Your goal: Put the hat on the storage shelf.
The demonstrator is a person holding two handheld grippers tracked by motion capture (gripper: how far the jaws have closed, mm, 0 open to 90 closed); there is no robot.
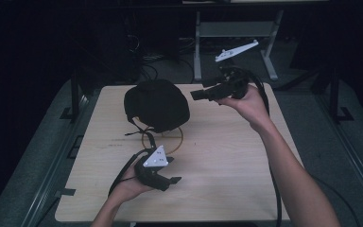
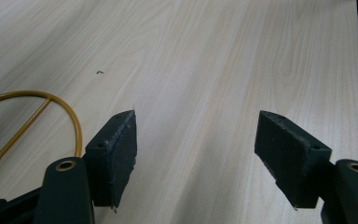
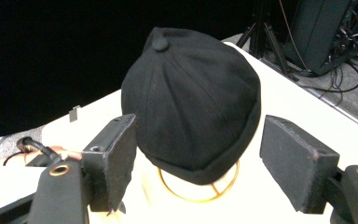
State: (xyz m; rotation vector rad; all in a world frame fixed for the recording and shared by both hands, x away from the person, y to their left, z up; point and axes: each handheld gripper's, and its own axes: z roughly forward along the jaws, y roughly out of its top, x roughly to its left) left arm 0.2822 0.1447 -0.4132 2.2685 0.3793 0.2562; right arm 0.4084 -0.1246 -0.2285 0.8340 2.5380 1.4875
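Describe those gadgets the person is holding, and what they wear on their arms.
Each hand holds a black tool with two blocky jaws faced with dark pads; brass-coloured rings mark the pivots. The left gripper carries a grey three-cornered plate with small dots on top, and so does the right gripper, whose plate sticks up on a stalk. A black cable trails from each. The forearms are bare, with no sleeves in view.

You have no text, label, brand name, number or sign to read anywhere on your table or tools here. The grey three-cornered plate (image 1: pixel 156 157) on your left gripper (image 1: pixel 168 176) carries a few small dark dots, but they spell nothing. The black cap (image 3: pixel 193 109) at twelve o'clock from that gripper is plain cloth, with no logo or tag facing you. The thin gold ring (image 2: pixel 72 122) on the wood forms a circle with crossed lines, without letters.
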